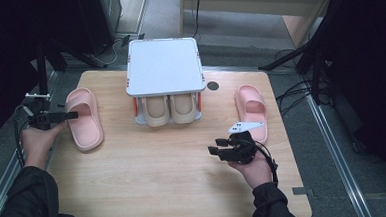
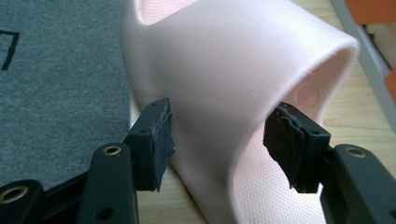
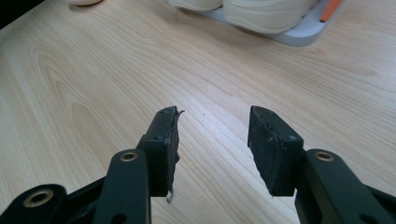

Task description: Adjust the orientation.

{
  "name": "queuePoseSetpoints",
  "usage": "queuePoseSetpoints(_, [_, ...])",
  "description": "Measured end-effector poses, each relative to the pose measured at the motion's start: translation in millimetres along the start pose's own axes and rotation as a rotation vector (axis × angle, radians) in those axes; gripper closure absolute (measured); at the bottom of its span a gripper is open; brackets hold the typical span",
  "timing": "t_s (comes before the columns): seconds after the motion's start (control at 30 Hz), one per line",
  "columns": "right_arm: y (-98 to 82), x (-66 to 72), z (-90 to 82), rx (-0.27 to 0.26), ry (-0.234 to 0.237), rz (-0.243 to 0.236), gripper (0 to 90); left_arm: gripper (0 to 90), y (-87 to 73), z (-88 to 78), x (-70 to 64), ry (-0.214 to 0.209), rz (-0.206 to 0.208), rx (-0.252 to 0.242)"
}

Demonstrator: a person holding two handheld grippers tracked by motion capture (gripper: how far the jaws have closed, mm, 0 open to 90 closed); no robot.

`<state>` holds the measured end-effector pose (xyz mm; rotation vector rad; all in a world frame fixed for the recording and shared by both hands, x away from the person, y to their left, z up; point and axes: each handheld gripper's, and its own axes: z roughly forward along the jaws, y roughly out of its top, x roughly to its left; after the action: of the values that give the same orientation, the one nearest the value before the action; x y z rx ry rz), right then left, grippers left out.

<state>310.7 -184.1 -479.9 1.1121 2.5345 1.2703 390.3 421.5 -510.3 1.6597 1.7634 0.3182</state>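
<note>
On the bench (image 1: pixel 149 181), a small grey rack (image 1: pixel 162 65) with a flat top stands at the far middle, and it serves as the landmark for the rest. Under its top, on the lower shelf, sits a pair of beige slippers (image 1: pixel 170 109), toes toward the person.

Left of the rack, near the bench's left edge, lies a pink slipper (image 1: pixel 84 118), sole down, its length running away from the person. The left tool (image 1: pixel 72 115) comes in level from the left edge and meets this slipper at its strap. In the left gripper view the strap of the pink slipper (image 2: pixel 233 84) arches up between the two black jaws, which stand wide apart: the left pad (image 2: pixel 161 135) lies just beside or lightly against the outer face of the strap, and the right pad (image 2: pixel 289 140) sits by the strap's open mouth. The pads do not squeeze the strap, so the slipper rests on the bench rather than hanging in a grip.

Right of the rack, near the bench's right edge, lies a second pink slipper (image 1: pixel 251 110), also sole down.

Nearer the person than the rack and a little to its right, the right tool (image 1: pixel 215 146) is held above bare wood, pointing left. In the right gripper view the right tool (image 3: pixel 214 135) has its jaws moderately wide with nothing between them, and the rack's base (image 3: pixel 299 35) with the beige slippers shows beyond.
</note>
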Motion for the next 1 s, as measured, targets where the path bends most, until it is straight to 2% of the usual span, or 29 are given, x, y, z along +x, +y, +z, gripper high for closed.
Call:
queuePoseSetpoints(0.1, [-2.7, -1.3, -3.8, -0.005, -0.008, 0.01, 53.9, 44.5, 1.4, 2.3, 0.8, 0.023, -0.003, -0.014])
queuePoseSetpoints(0.2, [-4.9, -2.6, -6.8, -0.008, -0.016, 0.022, 53.9, 46.6, 2.4, 2.5, 3.3, 0.019, -0.013, -0.025])
queuePoseSetpoints(0.33, [-5.9, -3.4, -8.2, -0.011, -0.021, 0.026, 53.9, 57.6, 3.6, 0.6, 2.2, 0.049, 0.009, -0.025])
queuePoseSetpoints(0.4, [-5.7, -3.4, -8.0, -0.011, -0.023, 0.024, 53.8, 63.1, 4.6, -2.8, -0.6, 0.095, 0.041, -0.025])
queuePoseSetpoints(0.43, [-5.5, -3.3, -7.6, -0.009, -0.023, 0.024, 53.7, 68.1, 5.1, -4.1, -1.2, 0.106, 0.047, -0.021])
queuePoseSetpoints(0.57, [-5.4, -4.5, -6.4, -0.009, -0.004, 0.04, 53.7, 76.0, 5.7, -7.0, -2.0, 0.137, 0.049, -0.017])
queuePoseSetpoints(0.7, [-5.3, -5.1, -6.8, -0.013, 0.004, 0.043, 53.8, 80.8, 6.6, -10.4, -1.5, 0.144, 0.047, -0.008])
queuePoseSetpoints(0.8, [-5.1, -5.4, -7.4, -0.017, 0.002, 0.042, 53.7, 82.7, 7.8, -15.4, -2.6, 0.123, 0.032, -0.026])
queuePoseSetpoints(0.9, [-4.6, -5.4, -8.2, -0.02, -0.005, 0.042, 52.9, 83.2, 8.9, -20.6, -9.4, 0.121, 0.049, -0.035])
queuePoseSetpoints(1.0, [-3.4, -5.6, -8.3, -0.022, -0.006, 0.038, 52.8, 83.3, 8.6, -24.3, -16.2, 0.104, 0.058, -0.018])
